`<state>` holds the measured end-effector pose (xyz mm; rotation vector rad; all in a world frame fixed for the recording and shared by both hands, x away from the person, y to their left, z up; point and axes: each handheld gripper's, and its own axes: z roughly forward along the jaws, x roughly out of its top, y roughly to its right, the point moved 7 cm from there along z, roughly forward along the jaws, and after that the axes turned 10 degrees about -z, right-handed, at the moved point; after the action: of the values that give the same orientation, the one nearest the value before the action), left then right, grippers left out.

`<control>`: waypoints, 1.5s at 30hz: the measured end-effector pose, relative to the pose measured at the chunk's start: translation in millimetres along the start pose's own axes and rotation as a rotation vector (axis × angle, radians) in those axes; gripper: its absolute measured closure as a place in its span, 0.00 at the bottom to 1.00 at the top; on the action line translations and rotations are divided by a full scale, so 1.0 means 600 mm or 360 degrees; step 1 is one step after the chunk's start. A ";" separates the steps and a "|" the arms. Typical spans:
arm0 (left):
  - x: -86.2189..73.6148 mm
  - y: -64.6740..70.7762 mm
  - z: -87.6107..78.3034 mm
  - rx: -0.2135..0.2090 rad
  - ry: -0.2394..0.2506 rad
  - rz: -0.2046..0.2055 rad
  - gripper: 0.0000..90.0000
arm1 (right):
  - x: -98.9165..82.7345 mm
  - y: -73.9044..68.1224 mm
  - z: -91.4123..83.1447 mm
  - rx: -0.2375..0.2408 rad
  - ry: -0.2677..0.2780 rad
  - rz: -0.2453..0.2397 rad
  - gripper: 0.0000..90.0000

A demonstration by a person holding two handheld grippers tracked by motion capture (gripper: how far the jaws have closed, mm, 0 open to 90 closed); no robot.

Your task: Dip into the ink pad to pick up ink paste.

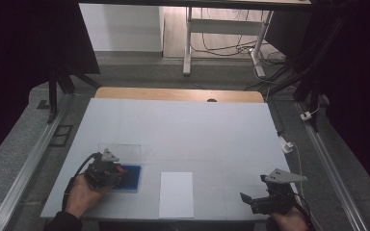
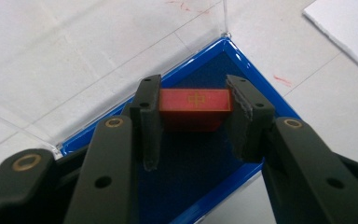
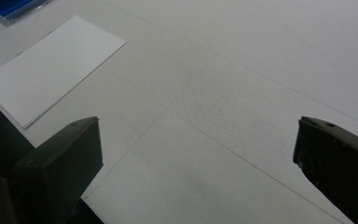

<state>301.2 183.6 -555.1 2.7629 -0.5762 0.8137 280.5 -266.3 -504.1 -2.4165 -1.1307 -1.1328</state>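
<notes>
Clamped between the pads of the left gripper (image 2: 193,123), a red block (image 2: 195,103) with a gold mark on top is being held over the dark blue floor of a clear-walled box (image 2: 242,60). That gold mark is being revealed in the left gripper view, while in the high view the box (image 1: 131,179) is being shown beside a white sheet (image 1: 176,194). Nothing is being gripped by the right gripper (image 3: 198,154), its jaws being kept wide apart above the white table (image 3: 242,70)

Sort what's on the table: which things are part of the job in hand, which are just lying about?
In play: left gripper, shut on the red block; clear box with blue base under it.
Lying about: white sheet; right gripper, open over bare table.
</notes>
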 end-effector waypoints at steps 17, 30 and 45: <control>-0.003 -0.006 0.000 -0.0069 0.0030 -0.0056 0.66 | 0.000 0.000 0.000 0.0002 -0.0003 0.0000 0.01; -0.001 -0.020 -0.038 -0.0173 0.0157 -0.0134 0.65 | 0.000 0.001 -0.002 0.0006 0.0014 0.0016 0.01; -0.013 -0.022 -0.021 -0.0126 0.0037 -0.0084 0.65 | 0.000 0.001 -0.002 0.0009 0.0011 0.0016 0.02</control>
<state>294.4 201.8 -550.1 2.6816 -0.5173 0.7926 280.4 -266.9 -503.3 -2.4094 -1.1171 -1.1331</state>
